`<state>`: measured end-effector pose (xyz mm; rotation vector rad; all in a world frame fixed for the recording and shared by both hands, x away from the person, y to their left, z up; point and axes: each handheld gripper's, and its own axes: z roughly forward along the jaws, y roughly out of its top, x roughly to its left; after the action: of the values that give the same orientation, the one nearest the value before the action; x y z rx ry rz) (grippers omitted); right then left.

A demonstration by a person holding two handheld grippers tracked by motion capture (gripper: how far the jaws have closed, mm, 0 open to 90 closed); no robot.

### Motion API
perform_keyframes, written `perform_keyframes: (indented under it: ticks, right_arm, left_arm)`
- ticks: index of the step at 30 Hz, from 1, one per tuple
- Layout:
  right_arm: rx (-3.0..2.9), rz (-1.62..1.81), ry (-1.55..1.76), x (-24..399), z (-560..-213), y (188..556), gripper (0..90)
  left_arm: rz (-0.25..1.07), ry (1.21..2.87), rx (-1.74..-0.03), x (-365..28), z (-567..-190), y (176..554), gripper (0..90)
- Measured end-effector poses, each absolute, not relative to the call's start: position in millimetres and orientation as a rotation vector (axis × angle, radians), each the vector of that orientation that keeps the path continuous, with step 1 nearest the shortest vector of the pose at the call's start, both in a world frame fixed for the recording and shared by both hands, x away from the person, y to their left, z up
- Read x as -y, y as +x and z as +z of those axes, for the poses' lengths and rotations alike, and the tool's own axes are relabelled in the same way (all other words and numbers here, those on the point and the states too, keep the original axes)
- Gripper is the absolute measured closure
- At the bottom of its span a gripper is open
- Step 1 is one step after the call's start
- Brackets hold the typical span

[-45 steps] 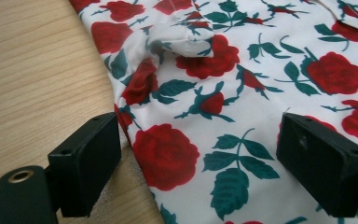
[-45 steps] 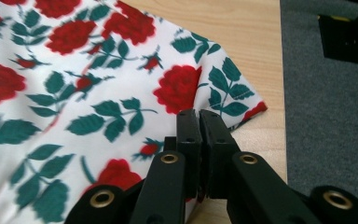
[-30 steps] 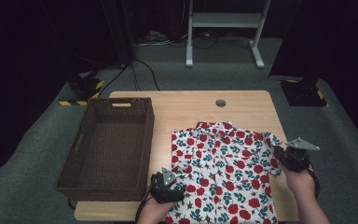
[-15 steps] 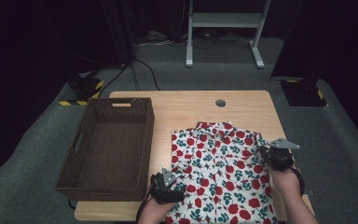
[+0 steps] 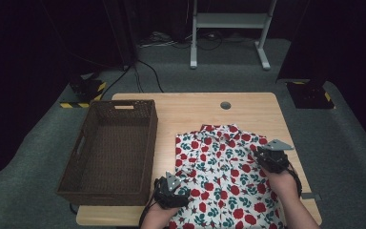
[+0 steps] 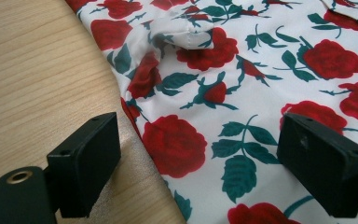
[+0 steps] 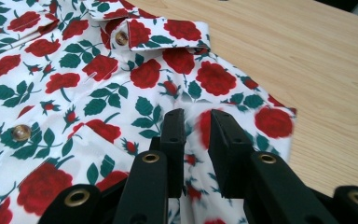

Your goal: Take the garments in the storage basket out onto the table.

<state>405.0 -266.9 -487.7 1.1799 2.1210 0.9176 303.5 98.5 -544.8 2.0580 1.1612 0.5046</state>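
Tools rest low on shirt (image 5: 224,176): left tool (image 6: 205,154) spread, right tool (image 7: 196,140) pinching fabric.

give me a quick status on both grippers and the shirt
Left gripper open, jaws straddling the shirt's left edge. Right gripper shut on a fold near the shirt's right shoulder. Shirt lies flat on the table, wicker basket beside it. Nothing in the way.

Right gripper (image 7: 196,154) at lower centre, jaws pinching raised fold of rose-print shirt (image 7: 98,79). Collar (image 7: 163,31) with button (image 7: 120,38) at top. Bare wooden table (image 7: 307,60) upper right.
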Motion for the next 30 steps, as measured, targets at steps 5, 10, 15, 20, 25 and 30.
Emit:
perform_keyframes:
  ticks: [5,10,15,20,25,30]
  right_arm:
    - [-2.096,0.920,1.195,282,-483,394,76.2]
    - [-2.067,0.921,1.219,302,-482,384,76.4]
    - [-2.038,0.918,1.243,323,-484,375,76.8]
    - [-2.023,0.919,1.277,336,-491,368,76.7]
    - [-2.050,0.928,1.277,333,-500,367,76.6]
    - [-2.085,0.935,1.269,324,-512,366,76.1]
  left_arm:
    - [0.505,2.058,-1.162,-98,-545,303,13.3]
    - [0.505,2.057,-1.164,-98,-545,303,13.3]
    - [0.506,2.057,-1.163,-98,-545,303,13.3]
    - [0.507,2.057,-1.157,-98,-545,303,14.6]
    - [0.511,2.065,-1.131,-96,-542,306,15.2]
    - [0.527,2.027,-1.116,-93,-530,310,15.2]
